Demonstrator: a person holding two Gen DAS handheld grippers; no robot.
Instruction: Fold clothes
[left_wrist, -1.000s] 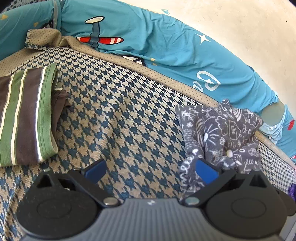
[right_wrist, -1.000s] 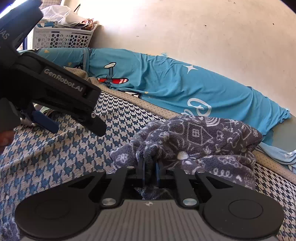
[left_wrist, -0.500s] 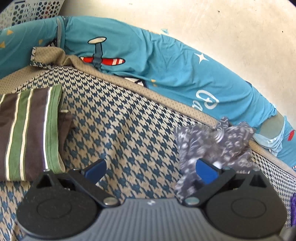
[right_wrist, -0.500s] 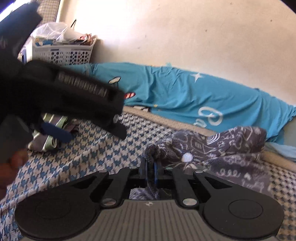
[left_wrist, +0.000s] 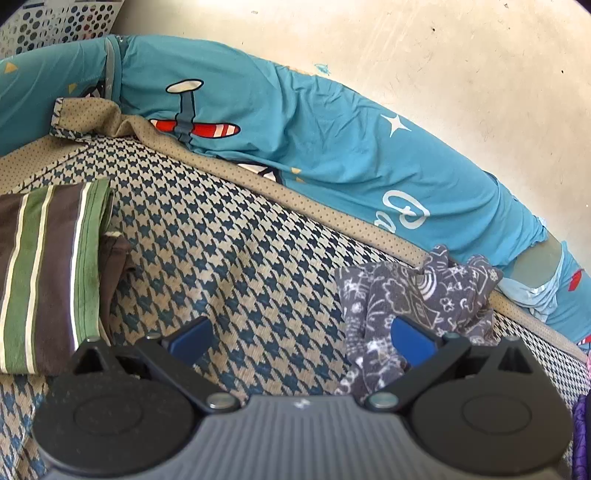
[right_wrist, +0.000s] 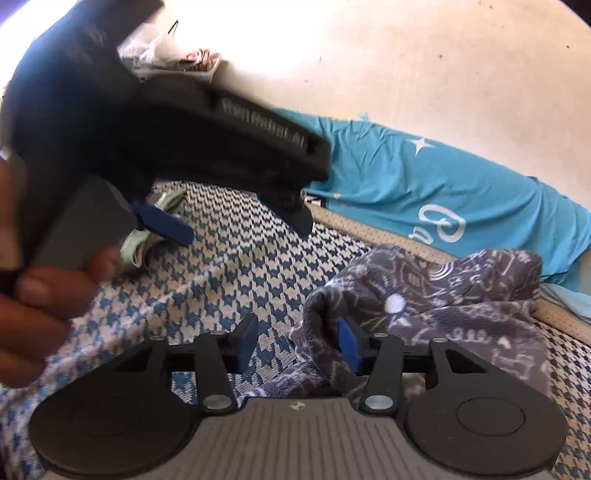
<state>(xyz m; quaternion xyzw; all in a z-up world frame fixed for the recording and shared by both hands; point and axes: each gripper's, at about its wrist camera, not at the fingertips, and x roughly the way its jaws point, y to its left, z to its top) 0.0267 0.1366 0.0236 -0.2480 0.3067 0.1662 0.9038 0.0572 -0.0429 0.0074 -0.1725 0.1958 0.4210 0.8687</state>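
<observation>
Right gripper (right_wrist: 297, 341) jaws, pinched on grey printed garment (right_wrist: 443, 295) a second ago, now spread — cloth released, crumpled, unfolded; left gripper (left_wrist: 301, 338) jaws spread nearby.

Bright daylight throughout, strongest from the upper left of the right wrist view, where the cream plaster wall (right_wrist: 424, 62) blows out to pure white glare around the white perforated laundry basket (right_wrist: 207, 66). Hard, short shadows under the grey doodle-print fleece garment (left_wrist: 417, 295) and beside the folded green-and-brown striped cloth (left_wrist: 48, 269). Sharp and evenly exposed in the left wrist view, down to the weave of the blue-and-beige houndstooth bedcover (left_wrist: 229, 251). Heavily motion-smeared in the right wrist view: black handheld left gripper (right_wrist: 236, 221) and hand (right_wrist: 40, 299) soft, lettering barely legible. Strong fisheye bowing, straight edges curved, dark corners.
</observation>
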